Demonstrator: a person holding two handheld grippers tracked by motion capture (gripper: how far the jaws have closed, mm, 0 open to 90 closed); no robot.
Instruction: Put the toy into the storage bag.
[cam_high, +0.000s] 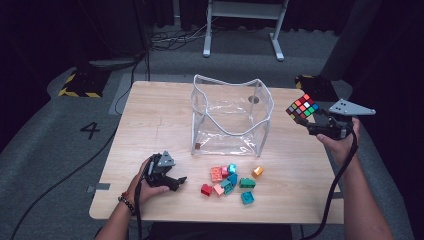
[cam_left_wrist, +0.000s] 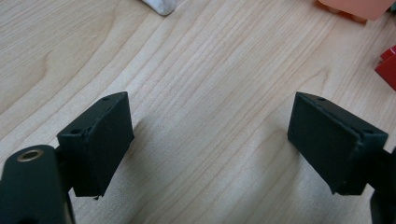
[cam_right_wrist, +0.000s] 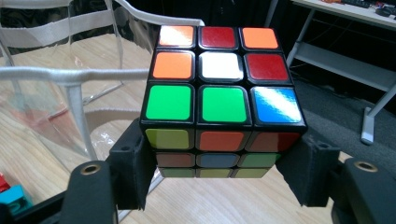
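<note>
Bare-forearmed person wearing a beaded bracelet (cam_high: 124, 202) grips two black two-jaw grippers, left gripper (cam_high: 172, 181) and right gripper (cam_high: 312, 121), each grey-plated and trailing black cable.

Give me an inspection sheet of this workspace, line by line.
Surface: light wooden table.
Job's things: puzzle cube held in the air; clear bag standing open; toy bricks loose near the front edge.
Clutter: nothing seen.
Grippers: left claw open, low over bare wood; right claw shut on the cube.
Cables: one trails from each claw; more lie on the floor.
Surroundings: grey floor, white table frame.
</note>
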